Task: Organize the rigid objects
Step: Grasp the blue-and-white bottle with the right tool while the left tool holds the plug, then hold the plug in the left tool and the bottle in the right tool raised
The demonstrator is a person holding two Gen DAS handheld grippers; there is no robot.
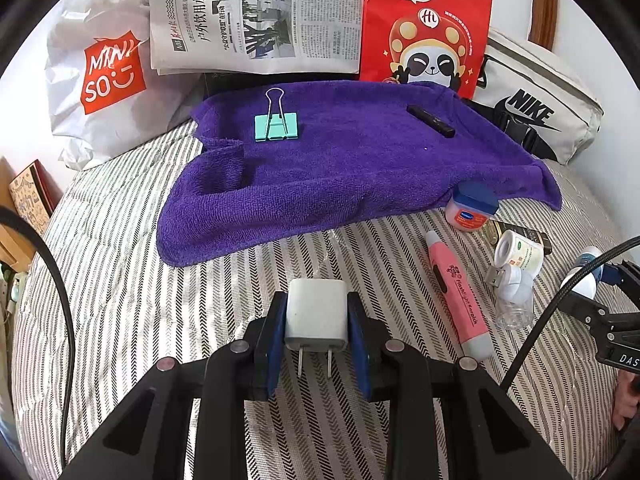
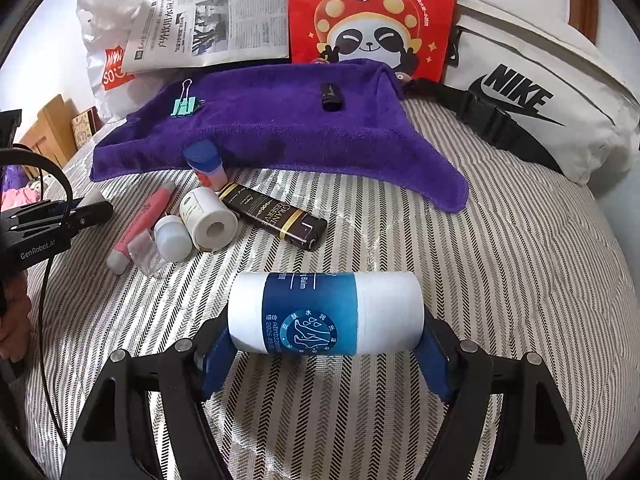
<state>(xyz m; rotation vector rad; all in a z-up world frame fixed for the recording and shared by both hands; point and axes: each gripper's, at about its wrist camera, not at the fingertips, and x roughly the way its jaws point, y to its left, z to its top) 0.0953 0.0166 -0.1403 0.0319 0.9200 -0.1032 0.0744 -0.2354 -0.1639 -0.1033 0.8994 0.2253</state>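
Left wrist view: I am holding my left tool [image 1: 318, 320] clamped on the white charger plug [image 1: 316, 318], prongs facing the camera, just in front of the purple towel [image 1: 340, 168] on the striped bed [image 1: 120, 260]. On the towel are lying a green binder clip [image 1: 276, 122] and a black stick [image 1: 431, 120]. My right tool [image 2: 324, 346] is gripping the blue-and-white balm tube [image 2: 324, 316] by its ends, crosswise, nearer the camera than the towel.
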